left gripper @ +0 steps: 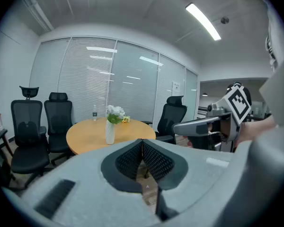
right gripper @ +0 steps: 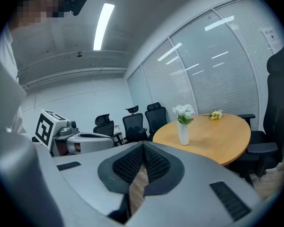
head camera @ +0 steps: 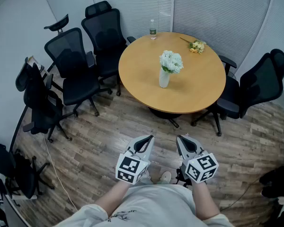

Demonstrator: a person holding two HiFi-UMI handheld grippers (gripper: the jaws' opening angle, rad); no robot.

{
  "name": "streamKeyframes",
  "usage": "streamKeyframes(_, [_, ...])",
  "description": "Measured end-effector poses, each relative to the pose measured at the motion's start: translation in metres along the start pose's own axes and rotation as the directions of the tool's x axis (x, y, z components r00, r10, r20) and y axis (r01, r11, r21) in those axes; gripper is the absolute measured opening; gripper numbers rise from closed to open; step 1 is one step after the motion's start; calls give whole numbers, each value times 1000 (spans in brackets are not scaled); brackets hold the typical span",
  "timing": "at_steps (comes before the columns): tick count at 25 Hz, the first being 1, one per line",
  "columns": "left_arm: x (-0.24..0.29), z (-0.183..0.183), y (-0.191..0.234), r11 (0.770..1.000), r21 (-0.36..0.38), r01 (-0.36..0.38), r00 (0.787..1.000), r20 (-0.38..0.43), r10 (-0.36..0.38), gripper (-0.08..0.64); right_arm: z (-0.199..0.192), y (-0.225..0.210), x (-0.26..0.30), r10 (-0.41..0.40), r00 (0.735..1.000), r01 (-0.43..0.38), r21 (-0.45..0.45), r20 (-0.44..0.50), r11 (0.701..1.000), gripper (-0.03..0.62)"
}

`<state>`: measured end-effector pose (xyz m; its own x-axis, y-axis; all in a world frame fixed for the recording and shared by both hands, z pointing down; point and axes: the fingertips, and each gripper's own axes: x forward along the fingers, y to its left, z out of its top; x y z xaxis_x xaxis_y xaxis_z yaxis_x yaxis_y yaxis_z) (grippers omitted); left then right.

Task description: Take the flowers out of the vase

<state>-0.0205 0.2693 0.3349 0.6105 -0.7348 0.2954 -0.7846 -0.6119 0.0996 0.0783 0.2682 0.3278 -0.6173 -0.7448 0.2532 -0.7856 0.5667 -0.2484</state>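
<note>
A white vase [head camera: 164, 78] holding white flowers [head camera: 171, 61] stands near the middle of the round wooden table [head camera: 199, 89]. The vase [left gripper: 110, 132] also shows in the left gripper view and the vase [right gripper: 182, 133] in the right gripper view, far ahead. A small yellow bunch of flowers [head camera: 197, 46] lies at the table's far edge. My left gripper [head camera: 147, 138] and right gripper [head camera: 180, 138] hover side by side over the floor, well short of the table. Both are shut with nothing between the jaws.
Black office chairs [head camera: 75, 72] crowd the table's left side, and another chair [head camera: 255, 89] stands at its right. A water bottle [head camera: 153, 29] stands at the table's far edge. Wood-plank floor [head camera: 109, 141] lies between me and the table. Blinds cover the glass wall behind.
</note>
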Motion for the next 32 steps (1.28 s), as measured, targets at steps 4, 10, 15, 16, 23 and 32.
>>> streamKeyframes(4, [0,2,2,1000,1,4,1000,4,-4,11,2,1,3,-5,1000,5,1,4,1000,6])
streamKeyframes(10, [-7,1,12,1000,6,10,1000,7,-10,11,3,7,9,-12,1000,11,50,24,999,6])
streamKeyframes(15, [-19,-1,25,999,12,31,999,12,-31,11,3,17,19,-52,998,51,41,27,998,6])
streamKeyframes(16, [-22,-1,27,999,15,38,999,14,-39,11,3,20,21,-57,998,56,40,29,998,8])
streamKeyframes(23, [-32,-7,46,998,29,61,998,20,-62,11,-1,32,37,-78,996,76,49,41,996,8])
streamKeyframes(32, [6,0,62,996,31,78,997,16,-79,11,5,2,63,-88,994,84,68,59,994,8])
